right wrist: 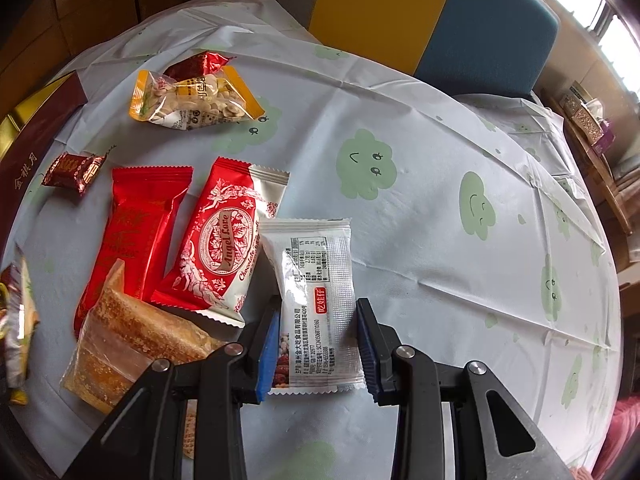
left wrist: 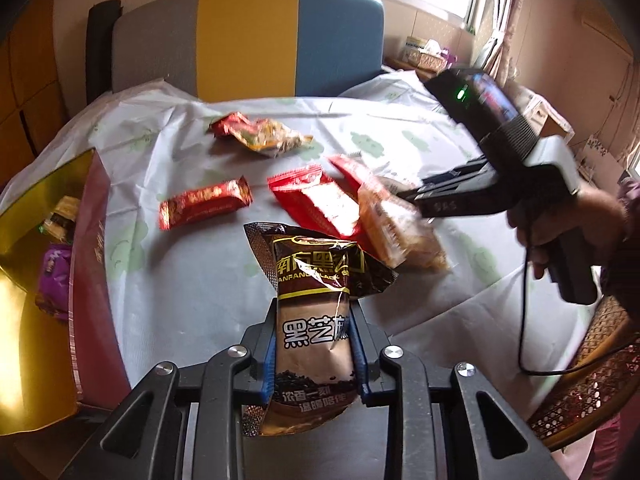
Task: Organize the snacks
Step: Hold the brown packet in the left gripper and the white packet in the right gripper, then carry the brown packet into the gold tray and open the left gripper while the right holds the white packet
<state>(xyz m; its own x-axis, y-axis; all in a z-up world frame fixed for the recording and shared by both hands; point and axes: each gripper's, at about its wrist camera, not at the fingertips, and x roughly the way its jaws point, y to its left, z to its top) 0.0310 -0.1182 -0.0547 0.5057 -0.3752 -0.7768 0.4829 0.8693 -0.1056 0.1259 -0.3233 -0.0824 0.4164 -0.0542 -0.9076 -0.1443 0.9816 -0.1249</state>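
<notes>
Left gripper (left wrist: 314, 344) clamps brown sachet (left wrist: 316, 320), btm hidden; right gripper (right wrist: 318, 344) straddles white packet (right wrist: 320, 304), grip unclear.

Glossy foil brown sachet (left wrist: 316, 312), matt plastic tablecloth (right wrist: 420, 240), shiny gold box (left wrist: 28, 216)

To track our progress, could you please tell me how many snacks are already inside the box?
2: a purple packet near the box wall, and a brown packet beyond it. Others may be hidden.

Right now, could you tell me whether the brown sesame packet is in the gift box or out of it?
Out. The brown sesame packet is clamped in the left hand-held gripper above the tablecloth, right of the gift box.
</notes>
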